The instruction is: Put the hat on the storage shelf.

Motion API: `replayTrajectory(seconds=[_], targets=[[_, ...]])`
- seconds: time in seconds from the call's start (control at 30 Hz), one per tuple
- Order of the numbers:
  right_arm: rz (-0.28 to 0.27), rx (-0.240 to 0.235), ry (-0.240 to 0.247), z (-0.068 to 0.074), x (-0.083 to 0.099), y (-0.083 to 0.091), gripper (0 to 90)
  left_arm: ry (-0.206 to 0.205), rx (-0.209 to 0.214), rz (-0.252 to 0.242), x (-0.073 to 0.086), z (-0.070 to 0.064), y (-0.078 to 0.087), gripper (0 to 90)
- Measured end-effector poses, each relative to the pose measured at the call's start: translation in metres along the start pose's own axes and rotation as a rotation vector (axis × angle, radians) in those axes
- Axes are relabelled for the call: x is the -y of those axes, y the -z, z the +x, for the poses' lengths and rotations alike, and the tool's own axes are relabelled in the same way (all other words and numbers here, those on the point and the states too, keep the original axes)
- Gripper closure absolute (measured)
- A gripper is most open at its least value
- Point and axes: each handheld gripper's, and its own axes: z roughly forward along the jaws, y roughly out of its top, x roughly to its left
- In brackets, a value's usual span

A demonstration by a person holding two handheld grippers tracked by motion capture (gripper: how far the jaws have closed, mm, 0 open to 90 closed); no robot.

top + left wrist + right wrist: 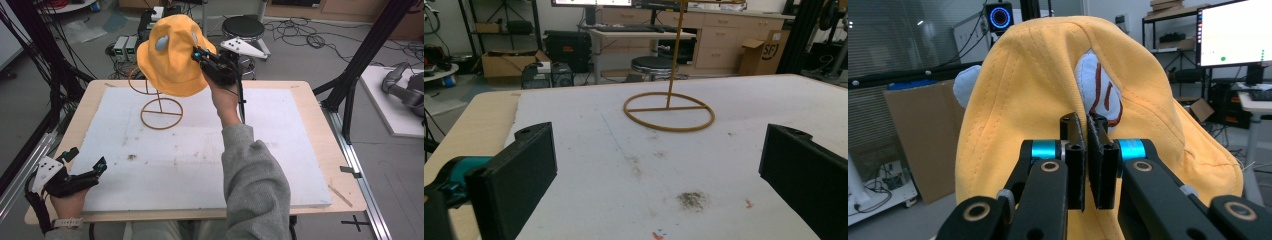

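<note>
Yellow cloth hat (172,57) hangs high over the far edge of the surface (200,155), at about twelve o'clock from where the person sits, pinched in the right gripper (199,54). Its jaws are nearly closed on a fold of the fabric, beside a small pale ear sewn to the crown. Whether the hat sits on the wire stand (160,107) or is just clear of its top I cannot tell. My guess is that hanging or lifting is midway, with the release or the carry left to do. The right forearm reaches straight up and forward, wrist raised. Down at seven o'clock, the left gripper (87,162) rests low near the front edge, jaws spread wide and holding nothing.
</note>
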Motion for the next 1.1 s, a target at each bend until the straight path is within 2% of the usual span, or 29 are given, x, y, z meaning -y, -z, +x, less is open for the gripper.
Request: replayTrajectory(seconds=[0.03, 0.07, 0.1, 0.13, 0.17, 0.23, 0.43, 0.57, 0.83, 1.1], targets=[[0.000, 0.000, 0.000, 0.000, 0.000, 0.000, 87.6, 0.002, 0.000, 0.000, 0.000, 0.000, 0.000, 2.3], [0.008, -0.003, -0.003, 0.003, -0.001, -0.010, 87.6, 0.009, 0.001, -0.004, 0.000, 0.000, 0.000, 2.3], [0.008, -0.003, -0.003, 0.003, -0.001, -0.010, 87.6, 0.011, 0.000, -0.003, 0.000, 0.001, 0.001, 2.3], [0.019, -0.009, -0.001, 0.006, -0.001, -0.020, 87.6, 0.011, 0.001, -0.002, 0.000, 0.001, 0.001, 2.3], [0.019, -0.009, -0.001, 0.006, -0.001, -0.020, 87.6, 0.012, 0.000, -0.002, 0.001, 0.002, 0.001, 2.3], [0.033, -0.013, -0.006, 0.011, 0.001, -0.033, 87.6, 0.011, -0.001, 0.000, 0.001, 0.003, 0.001, 2.3], [0.033, -0.033, -0.053, 0.015, 0.007, -0.051, 87.4, 0.016, -0.002, 0.005, 0.003, 0.004, 0.002, 2.3], [0.054, -0.026, -0.053, 0.021, 0.012, -0.069, 87.2, 0.011, 0.004, 0.011, 0.004, 0.004, 0.002, 2.3], [0.093, 0.006, -0.078, 0.020, 0.027, -0.089, 86.6, 0.008, 0.007, 0.010, 0.004, 0.004, 0.004, 2.3], [0.118, 0.022, -0.076, 0.019, 0.036, -0.099, 86.1, 0.013, 0.001, 0.015, 0.006, 0.006, 0.005, 2.3]])
